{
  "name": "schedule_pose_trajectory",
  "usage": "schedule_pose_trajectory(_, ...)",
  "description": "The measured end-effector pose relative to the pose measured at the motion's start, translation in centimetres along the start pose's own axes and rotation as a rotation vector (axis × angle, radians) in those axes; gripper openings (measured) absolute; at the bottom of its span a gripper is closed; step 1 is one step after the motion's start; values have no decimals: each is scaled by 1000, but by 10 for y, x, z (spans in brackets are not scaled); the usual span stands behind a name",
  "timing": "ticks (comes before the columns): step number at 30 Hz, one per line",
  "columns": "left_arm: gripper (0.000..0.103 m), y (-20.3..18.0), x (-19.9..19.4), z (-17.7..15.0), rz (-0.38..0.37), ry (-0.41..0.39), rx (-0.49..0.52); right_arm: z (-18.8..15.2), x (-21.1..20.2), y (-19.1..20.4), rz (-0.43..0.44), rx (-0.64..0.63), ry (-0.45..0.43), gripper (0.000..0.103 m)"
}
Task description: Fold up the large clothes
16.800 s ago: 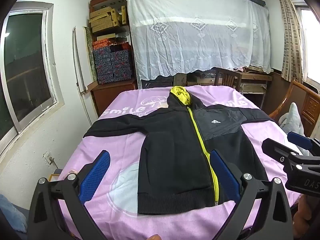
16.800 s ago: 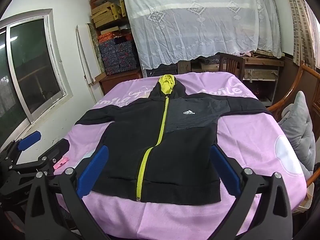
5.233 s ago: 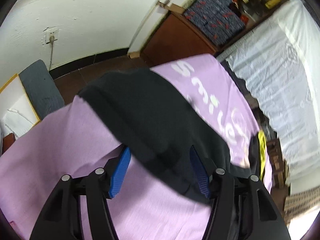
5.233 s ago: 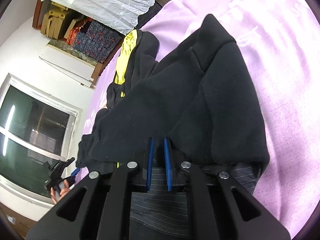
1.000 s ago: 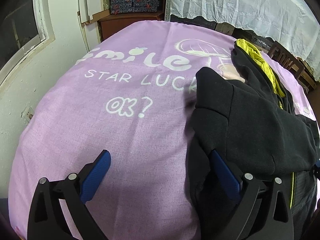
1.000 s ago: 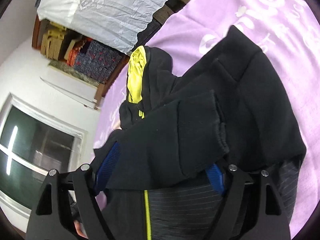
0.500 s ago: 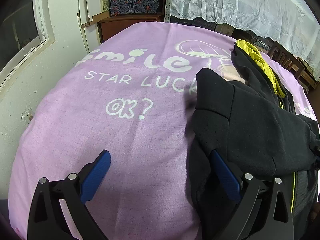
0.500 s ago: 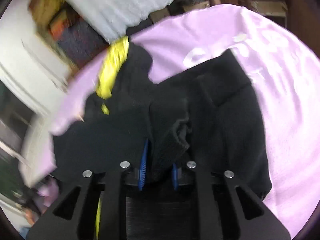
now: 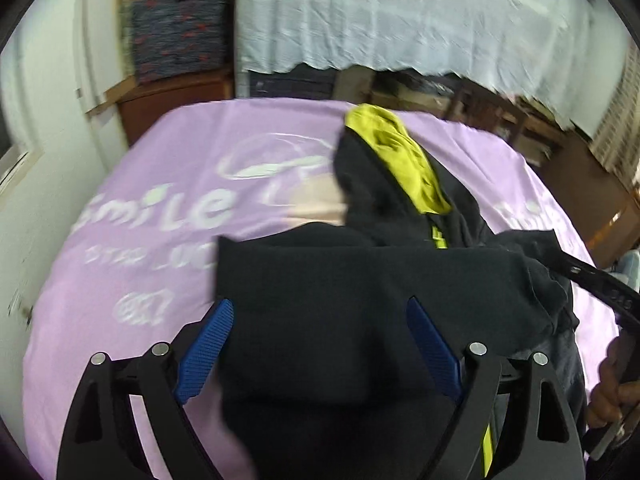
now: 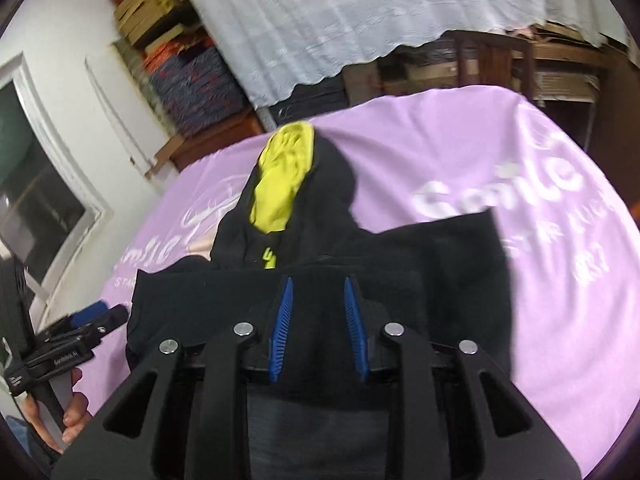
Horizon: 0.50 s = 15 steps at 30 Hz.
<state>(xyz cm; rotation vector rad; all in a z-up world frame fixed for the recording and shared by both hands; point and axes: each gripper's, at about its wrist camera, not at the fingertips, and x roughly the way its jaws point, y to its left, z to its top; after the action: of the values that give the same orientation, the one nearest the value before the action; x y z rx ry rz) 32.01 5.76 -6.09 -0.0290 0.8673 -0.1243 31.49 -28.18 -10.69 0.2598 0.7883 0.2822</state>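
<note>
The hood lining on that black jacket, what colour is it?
Bright yellow-green hood lining, clearest in the right wrist view.

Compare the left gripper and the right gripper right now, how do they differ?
The left gripper has its jaws spread wide; the right gripper has them drawn narrow, though whether they pinch cloth is unclear. Both have blue pads and sit over the black hoodie on the purple sheet.

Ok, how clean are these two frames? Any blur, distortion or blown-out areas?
Left wrist view: motion-smeared, the sheet lettering hardly legible, the curtain washed pale. Right wrist view: softer blur, worst on the shelves; the hoodie is a detail-less black mass. Both show fisheye bending and dark corners.
</note>
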Motion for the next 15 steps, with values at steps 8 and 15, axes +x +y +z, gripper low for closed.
schedule_pose_trajectory(8, 92, -1, 60, -6, 26, 66, 28, -12, 58, -19, 11, 35, 81, 17)
schedule_pose_trajectory(15, 91, 13, 34, -15, -36, 40, 2, -14, 29, -15, 36, 23, 72, 21)
